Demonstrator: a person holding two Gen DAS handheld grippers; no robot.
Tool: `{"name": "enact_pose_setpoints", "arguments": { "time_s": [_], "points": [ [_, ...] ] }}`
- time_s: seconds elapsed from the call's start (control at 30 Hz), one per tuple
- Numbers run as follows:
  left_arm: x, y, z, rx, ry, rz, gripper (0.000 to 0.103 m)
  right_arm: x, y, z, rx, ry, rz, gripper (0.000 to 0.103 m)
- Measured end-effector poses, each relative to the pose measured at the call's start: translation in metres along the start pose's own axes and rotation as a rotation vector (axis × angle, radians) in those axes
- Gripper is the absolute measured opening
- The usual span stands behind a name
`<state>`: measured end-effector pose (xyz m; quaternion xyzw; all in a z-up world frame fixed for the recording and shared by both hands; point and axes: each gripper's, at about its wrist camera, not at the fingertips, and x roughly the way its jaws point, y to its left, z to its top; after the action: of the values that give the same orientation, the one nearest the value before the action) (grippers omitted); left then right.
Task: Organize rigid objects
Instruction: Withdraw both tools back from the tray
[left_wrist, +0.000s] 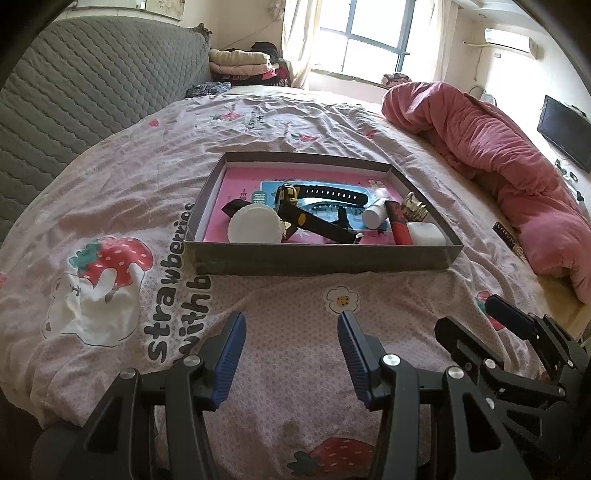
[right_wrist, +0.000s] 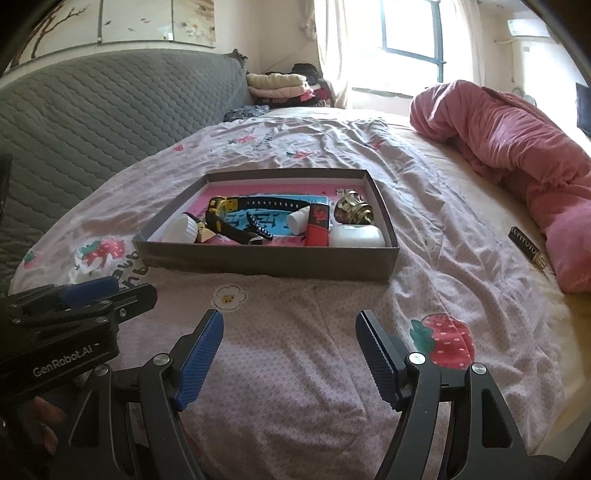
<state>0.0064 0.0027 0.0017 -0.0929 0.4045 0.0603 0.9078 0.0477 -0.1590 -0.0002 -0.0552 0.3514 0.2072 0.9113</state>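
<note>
A shallow grey box (left_wrist: 317, 256) (right_wrist: 266, 254) with a pink lining sits on the bed ahead of both grippers. Inside lie a white round lid (left_wrist: 255, 224) (right_wrist: 181, 229), a yellow-and-black watch (left_wrist: 317, 197) (right_wrist: 236, 210), a small white bottle (left_wrist: 373, 214) (right_wrist: 299, 220), a red tube (left_wrist: 399, 223) (right_wrist: 318, 225), a gold ornament (left_wrist: 413, 206) (right_wrist: 352, 210) and a white case (left_wrist: 426, 233) (right_wrist: 356, 236). My left gripper (left_wrist: 291, 321) is open over the sheet, nothing between its fingers. My right gripper (right_wrist: 290, 321) is open too, also short of the box.
A strawberry-print sheet (left_wrist: 122, 206) covers the bed. A bunched pink blanket (left_wrist: 498, 155) (right_wrist: 517, 147) lies at the right, with a small dark object (left_wrist: 508, 234) (right_wrist: 526, 243) on the sheet beside it. A grey quilted headboard (left_wrist: 81, 88) stands at left, folded bedding and a window behind.
</note>
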Motion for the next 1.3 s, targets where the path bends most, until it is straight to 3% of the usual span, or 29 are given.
{"name": "enact_pose_setpoints", "arguments": {
  "time_s": [1.3],
  "points": [
    [0.0073,0.0031,-0.0003,0.001,0.008,0.023,0.051,0.0079,0.0,-0.0003,-0.009,0.015,-0.005,0.075]
  ]
}}
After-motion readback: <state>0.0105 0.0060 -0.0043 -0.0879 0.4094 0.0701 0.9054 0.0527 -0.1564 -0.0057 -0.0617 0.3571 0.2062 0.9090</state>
